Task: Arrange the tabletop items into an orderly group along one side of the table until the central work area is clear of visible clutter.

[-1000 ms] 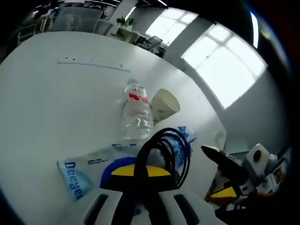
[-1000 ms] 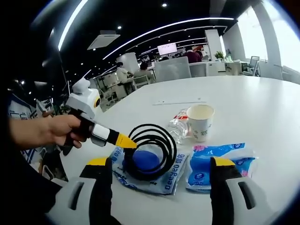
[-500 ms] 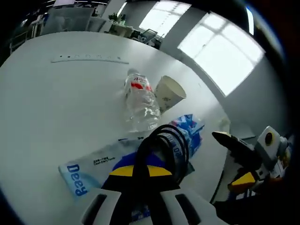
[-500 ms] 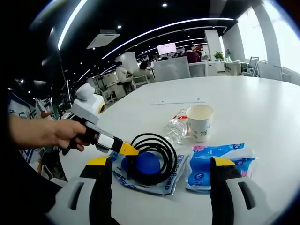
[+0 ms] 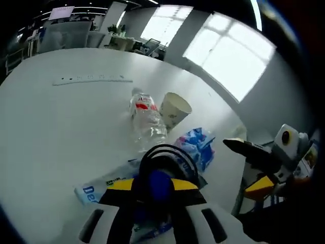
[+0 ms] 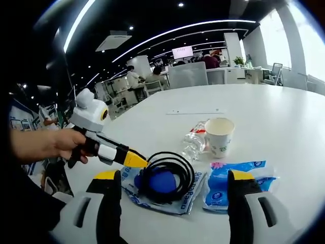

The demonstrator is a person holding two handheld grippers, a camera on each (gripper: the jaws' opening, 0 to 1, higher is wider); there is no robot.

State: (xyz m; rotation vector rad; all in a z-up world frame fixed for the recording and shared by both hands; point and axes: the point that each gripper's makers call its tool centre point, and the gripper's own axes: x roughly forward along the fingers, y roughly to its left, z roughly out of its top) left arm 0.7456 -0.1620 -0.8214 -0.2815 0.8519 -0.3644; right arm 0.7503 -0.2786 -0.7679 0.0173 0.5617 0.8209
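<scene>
White table [image 6: 284, 117] bare beyond clutter; open-plan office, ceiling strip lights [image 6: 167, 31].

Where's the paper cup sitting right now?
In the right gripper view the paper cup stands upright on the white table, right of the lying plastic bottle and just behind the blue tissue pack.

1. The white bench [image 6: 284, 117] lies bare around the cluster and toward its far side, so tongs could pass there.
2. The clear plastic bottle [image 6: 194, 142] lies touching the upright paper cup [image 6: 219, 136], blocking the middle.
3. A black cable coil [image 6: 166, 174] over a wipes pack [image 6: 175, 195], beside a blue tissue pack [image 6: 234, 183], crowds the near edge.
4. A thin strip [image 6: 195, 112] lies well beyond.
</scene>
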